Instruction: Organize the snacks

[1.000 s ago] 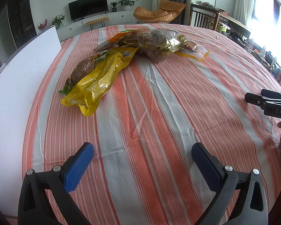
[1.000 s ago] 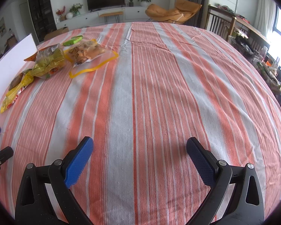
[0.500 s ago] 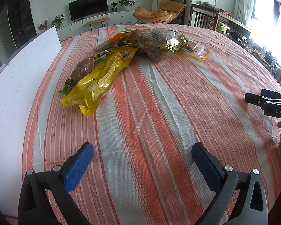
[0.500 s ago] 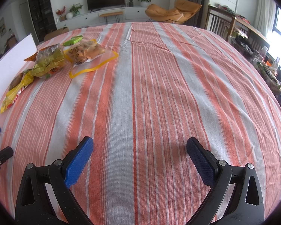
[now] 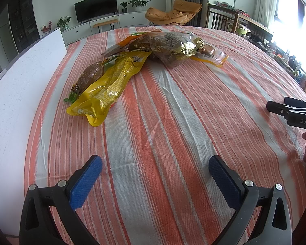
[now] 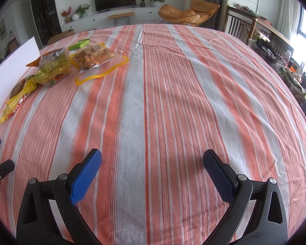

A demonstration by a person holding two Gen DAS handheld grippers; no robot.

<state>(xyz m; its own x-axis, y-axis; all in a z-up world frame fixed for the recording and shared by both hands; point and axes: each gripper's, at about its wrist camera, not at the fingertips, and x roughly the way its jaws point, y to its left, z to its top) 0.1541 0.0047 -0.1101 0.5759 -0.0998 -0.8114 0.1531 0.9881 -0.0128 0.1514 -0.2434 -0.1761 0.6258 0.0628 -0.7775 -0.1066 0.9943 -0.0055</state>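
I have both claws low over the striped tablecloth (image 5: 173,122) with nothing in them; the left gripper (image 5: 155,164) stands wide, and the right gripper (image 6: 152,159) stands wide too; the snacks lie in a loose heap toward the far left of the table, beside the white board (image 5: 20,85); from my left claw the yellow pouch (image 5: 110,87) is ahead and a little to the left, its long axis running from near-left to far-right, its near corner pointing back at me; a brown packet (image 5: 89,74) lies just beside it on the board side, partly under it; beyond them sits the clear bag with gold wrappers (image 5: 173,47), and touching that the zip bag with the yellow edge (image 6: 95,59); I judge the left hand the nearer, the right well apart from all of it; print shows on the pouches but is too small to read; only "DAS" is legible, on the right tool's body as seen from the left wrist.
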